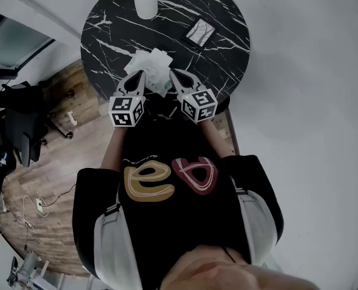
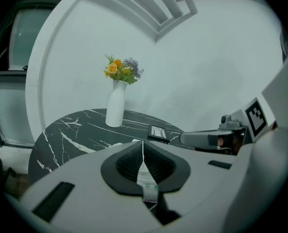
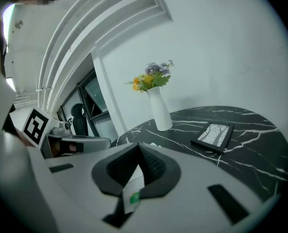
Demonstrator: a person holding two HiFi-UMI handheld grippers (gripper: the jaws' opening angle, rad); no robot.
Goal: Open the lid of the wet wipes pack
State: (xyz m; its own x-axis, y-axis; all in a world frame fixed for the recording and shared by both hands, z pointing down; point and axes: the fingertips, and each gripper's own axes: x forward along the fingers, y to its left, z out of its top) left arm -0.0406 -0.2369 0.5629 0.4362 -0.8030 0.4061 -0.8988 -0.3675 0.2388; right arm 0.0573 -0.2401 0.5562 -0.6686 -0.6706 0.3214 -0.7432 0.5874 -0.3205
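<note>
Jaws of the left gripper (image 2: 143,147) are pressing together on a thin fold of the wet wipes pack (image 1: 152,65); its pale film with small green dots is showing between the dark pads in the left gripper view. Those of the right gripper (image 3: 139,152) are likewise pinching shut on a white tab (image 3: 132,191) with a green mark, which is hanging down out of the pads. I am judging this tab to be the lid flap or its edge, though the pictures are not settling that.

From the vase (image 1: 145,2), the pack is sitting straight toward the person, at the near rim of the black marbled surface (image 1: 227,59). Whether it is resting there or hanging just clear, I cannot tell. Its long axis is running crosswise to the line from the vase to the person. One end is going into each gripper, so neither hand is nearer; both are already on it.

Seen from the vase, the two grippers are converging on the pack from the person's side, tips angled inward. The picture frame (image 1: 200,32) is lying well clear, off to one side of the vase.

Opening the lid is probably turning on this: with the left gripper anchoring its end, the right one is placed to draw the tab away along that crosswise axis or up off it. A thin pinch like this one may be slipping.
</note>
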